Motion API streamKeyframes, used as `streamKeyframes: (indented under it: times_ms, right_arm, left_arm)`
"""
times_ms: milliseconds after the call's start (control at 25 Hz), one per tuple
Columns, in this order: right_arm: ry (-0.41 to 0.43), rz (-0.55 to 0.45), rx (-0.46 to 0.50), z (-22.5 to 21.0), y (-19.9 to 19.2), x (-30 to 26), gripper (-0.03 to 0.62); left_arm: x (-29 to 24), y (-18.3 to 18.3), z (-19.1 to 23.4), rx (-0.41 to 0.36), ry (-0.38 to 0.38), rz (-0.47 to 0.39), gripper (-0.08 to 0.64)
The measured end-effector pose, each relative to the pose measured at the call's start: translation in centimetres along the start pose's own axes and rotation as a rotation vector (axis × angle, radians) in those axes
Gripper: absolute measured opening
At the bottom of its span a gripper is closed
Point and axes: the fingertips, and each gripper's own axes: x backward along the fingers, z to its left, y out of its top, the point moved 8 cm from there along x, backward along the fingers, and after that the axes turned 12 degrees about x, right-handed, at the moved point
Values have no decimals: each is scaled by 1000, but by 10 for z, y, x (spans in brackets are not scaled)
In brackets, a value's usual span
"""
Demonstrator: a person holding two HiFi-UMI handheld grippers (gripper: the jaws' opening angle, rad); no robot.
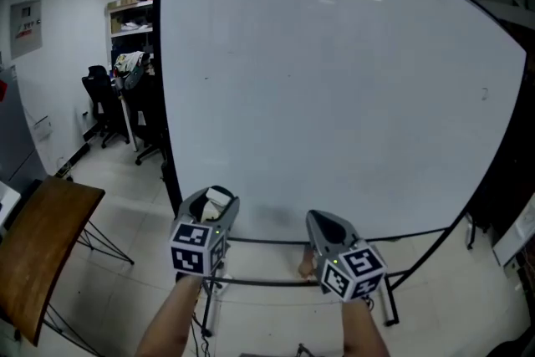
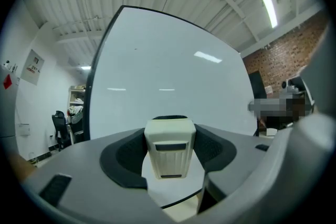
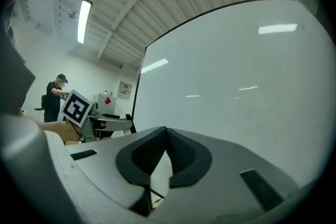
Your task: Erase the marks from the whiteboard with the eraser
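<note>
- Head view: the whiteboard [image 1: 334,79] stands upright and fills the picture from the middle out to 12 and 3 o'clock, with ceiling lights glinting off its pale face.
- A tiny faint mark [image 1: 483,94] sits near the board's edge at 3 o'clock. It's too small to read.
- Left gripper [image 1: 217,198], low at 7 o'clock, is pointed at the board. Its jaws stand wide and its dark pads are clamped on both sides of the eraser [image 2: 169,149].
- The cream eraser sits upright between those pads in the left gripper view, with the board right behind it. Whether they touch, I can't say.
- Right gripper [image 1: 322,219], at 5 o'clock, has its jaw tips pinched together with nothing between them.
- The board's black stand [image 1: 334,240] runs just behind both grippers.
- A wooden table [image 1: 42,238] sits at 8 o'clock, and an office chair [image 1: 104,96] at 9.
</note>
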Motion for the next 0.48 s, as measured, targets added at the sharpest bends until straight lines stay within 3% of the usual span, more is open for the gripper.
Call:
streamKeyframes:
  times_ms: [320, 480]
  right_arm:
    - [-213, 36, 34, -44, 4, 92, -9]
    - [-352, 80, 41, -61, -1, 148, -9]
  left_arm:
    - [-32, 3, -103, -20, -258, 3, 264]
    - [-48, -5, -162, -9, -427, 23, 264]
